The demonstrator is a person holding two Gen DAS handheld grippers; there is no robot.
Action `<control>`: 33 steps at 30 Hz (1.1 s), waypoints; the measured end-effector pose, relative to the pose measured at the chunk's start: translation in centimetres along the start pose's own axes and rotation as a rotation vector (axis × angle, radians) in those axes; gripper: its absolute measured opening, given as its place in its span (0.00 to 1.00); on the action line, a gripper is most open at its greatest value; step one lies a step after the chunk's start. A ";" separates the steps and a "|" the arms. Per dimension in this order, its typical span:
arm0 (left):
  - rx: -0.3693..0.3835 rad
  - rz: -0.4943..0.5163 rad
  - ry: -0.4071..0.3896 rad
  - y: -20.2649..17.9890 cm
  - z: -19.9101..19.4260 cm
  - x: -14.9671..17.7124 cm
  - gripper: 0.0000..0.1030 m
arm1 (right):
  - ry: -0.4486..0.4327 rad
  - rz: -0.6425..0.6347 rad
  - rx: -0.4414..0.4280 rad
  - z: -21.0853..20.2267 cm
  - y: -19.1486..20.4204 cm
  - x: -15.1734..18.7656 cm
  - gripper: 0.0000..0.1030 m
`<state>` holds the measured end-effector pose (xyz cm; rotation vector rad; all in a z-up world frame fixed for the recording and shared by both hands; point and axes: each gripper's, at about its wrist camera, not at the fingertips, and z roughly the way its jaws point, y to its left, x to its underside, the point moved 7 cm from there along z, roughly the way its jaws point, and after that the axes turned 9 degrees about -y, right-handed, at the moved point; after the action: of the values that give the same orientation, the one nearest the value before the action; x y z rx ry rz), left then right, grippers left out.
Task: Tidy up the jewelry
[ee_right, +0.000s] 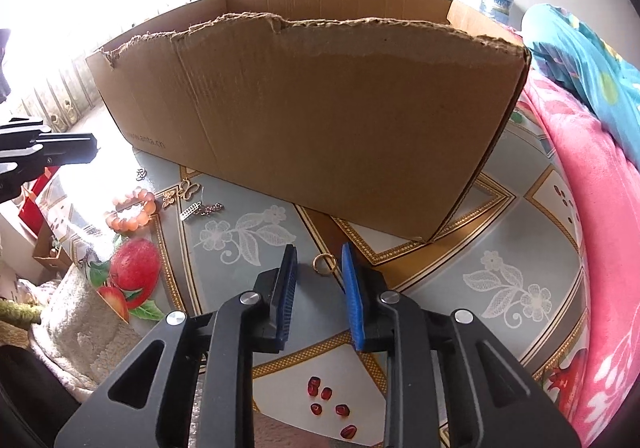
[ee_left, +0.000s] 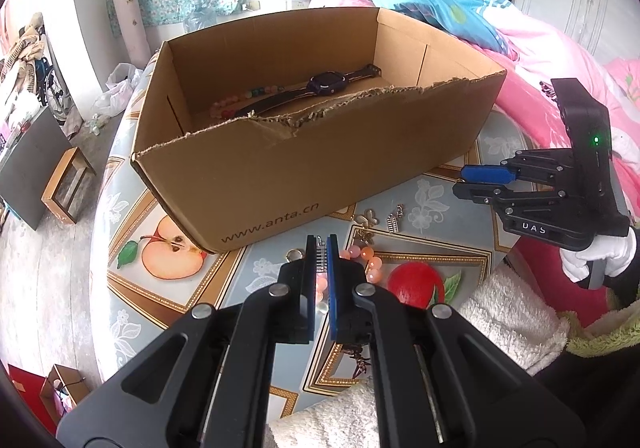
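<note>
Nearest you, your left gripper [ee_left: 321, 244] tilts downward over the table [ee_left: 256, 268], its jaws pinched together on a small silver charm [ee_left: 320, 254] whose long axis runs along the fingers, pointing toward the box. Just beyond its tips lies one pink bead bracelet [ee_left: 366, 262] and one ring [ee_left: 294, 255], flat on the fruit-print cloth.

Your right gripper [ee_right: 318, 258] also angles down, jaws a little apart with nothing clamped; one gold ring [ee_right: 324, 263] lies flat on the cloth between the fingertips, untouched. Your white-gloved hand [ee_left: 600, 258] wraps the handle of that gripper.

Further out, beside the bracelet, sit about four small charms [ee_right: 188, 198]: two butterfly shapes, a slim ladder-like bar lying aslant, and a scripted piece; the count is uncertain at that size.

Beyond them stands one cardboard box [ee_left: 280, 176] with torn rims, long side facing you. Inside rest one dark watch [ee_left: 326, 83], strap stretched along the box's length, and one string of coloured beads [ee_left: 240, 100] beside it.
</note>
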<state>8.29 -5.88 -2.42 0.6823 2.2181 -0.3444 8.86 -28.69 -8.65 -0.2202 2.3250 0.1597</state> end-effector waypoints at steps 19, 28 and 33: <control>0.015 -0.006 -0.034 0.2 -1.1 -0.8 0.04 | -0.045 0.068 -0.026 -1.6 -0.7 -0.4 0.03; 0.025 0.001 -0.030 0.0 -0.8 -0.7 0.04 | -0.040 0.103 -0.001 -2.4 -0.7 -0.3 0.03; 0.030 -0.008 -0.019 -0.1 -0.3 -0.6 0.04 | -0.020 0.120 0.018 -1.4 0.0 0.0 0.19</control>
<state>8.39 -6.04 -1.78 0.6834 2.2023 -0.3875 7.84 -28.99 -7.71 -0.0702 2.3196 0.1998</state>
